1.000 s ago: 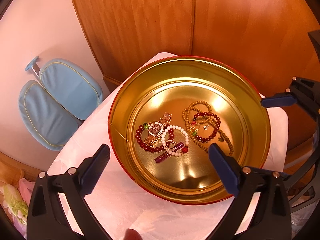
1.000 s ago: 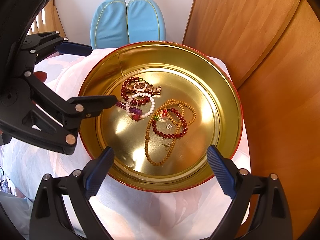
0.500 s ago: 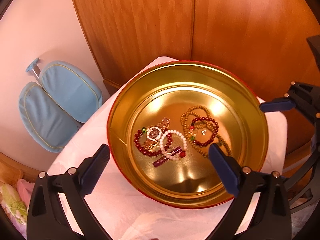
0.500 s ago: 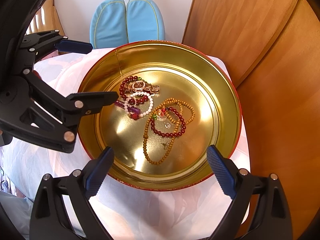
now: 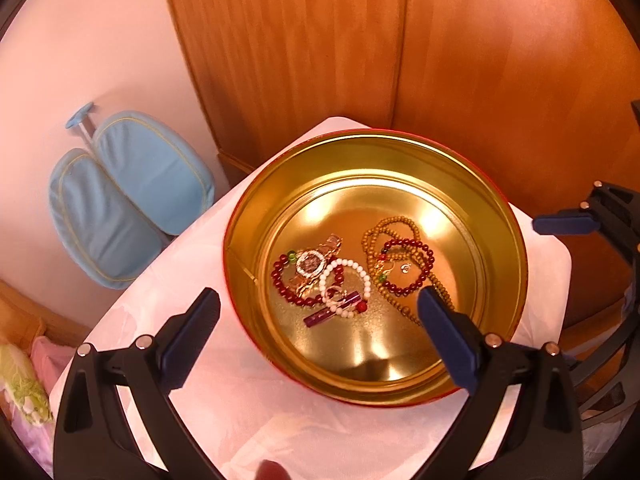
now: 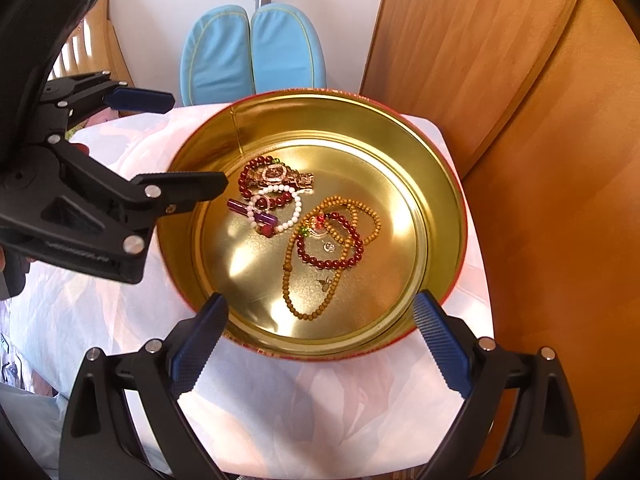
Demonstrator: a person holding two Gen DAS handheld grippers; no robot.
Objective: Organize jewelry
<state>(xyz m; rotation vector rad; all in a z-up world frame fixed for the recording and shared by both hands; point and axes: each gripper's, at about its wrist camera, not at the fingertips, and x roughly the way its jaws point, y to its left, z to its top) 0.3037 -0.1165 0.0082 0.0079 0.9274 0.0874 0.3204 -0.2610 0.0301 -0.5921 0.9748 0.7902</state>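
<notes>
A round gold tin [image 5: 248, 216] with a red outside stands on a white cloth. On its floor lie a gold watch [image 5: 311, 263], a white bead bracelet [image 5: 352, 266], a purple tube [image 5: 330, 314], a dark red bracelet [image 5: 420, 284] and a wooden bead necklace [image 5: 396, 222]. My left gripper [image 5: 318, 298] hangs open above the tin's near rim, holding nothing. In the right wrist view the tin [image 6: 452, 184] holds the watch [image 6: 276, 172] and necklace [image 6: 288, 280]. My right gripper [image 6: 320, 302] is open over the near rim, and the left gripper [image 6: 188, 142] is open at the tin's left side.
The white cloth [image 5: 280, 420] covers a small table whose edges lie close around the tin. Wooden cabinet doors [image 5: 320, 40] rise right behind it. A blue padded chair back [image 5: 120, 196] stands against the wall at the left. A fingertip [image 5: 272, 472] shows at the bottom edge.
My left gripper has drawn back and up from the tin, which now looks smaller and lower in its view. The right gripper has barely moved. The jewelry lies as before.
</notes>
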